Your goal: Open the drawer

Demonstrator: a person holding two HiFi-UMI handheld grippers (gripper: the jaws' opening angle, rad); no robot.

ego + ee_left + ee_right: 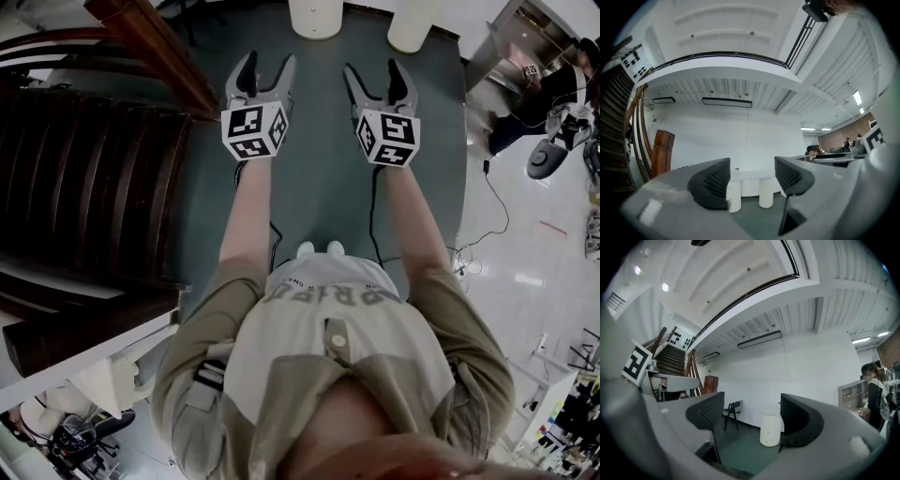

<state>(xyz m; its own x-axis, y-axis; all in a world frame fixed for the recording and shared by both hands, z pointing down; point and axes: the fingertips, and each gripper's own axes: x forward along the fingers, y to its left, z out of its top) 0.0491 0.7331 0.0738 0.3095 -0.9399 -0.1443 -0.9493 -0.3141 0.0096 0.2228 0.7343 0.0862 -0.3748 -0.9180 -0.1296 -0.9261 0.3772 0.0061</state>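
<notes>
A person stands on a green floor and holds both grippers out in front, apart from everything. In the head view my left gripper [267, 67] and my right gripper [382, 75] are both open with nothing between the jaws. Far ahead stand two white round cabinets [315, 17] [412, 23]. The right gripper view shows one of them, a white cabinet [770, 430] with small drawer knobs down its front, between the open right gripper [752, 416]. The left gripper [752, 176] frames both white cabinets [734, 196] [766, 193] in the distance.
A dark wooden staircase [84, 187] with a railing fills the left. A black chair [731, 411] stands left of the cabinet. A wooden post [662, 150] is by the stairs. A person [553, 94] and a floor cable [497, 216] are at the right.
</notes>
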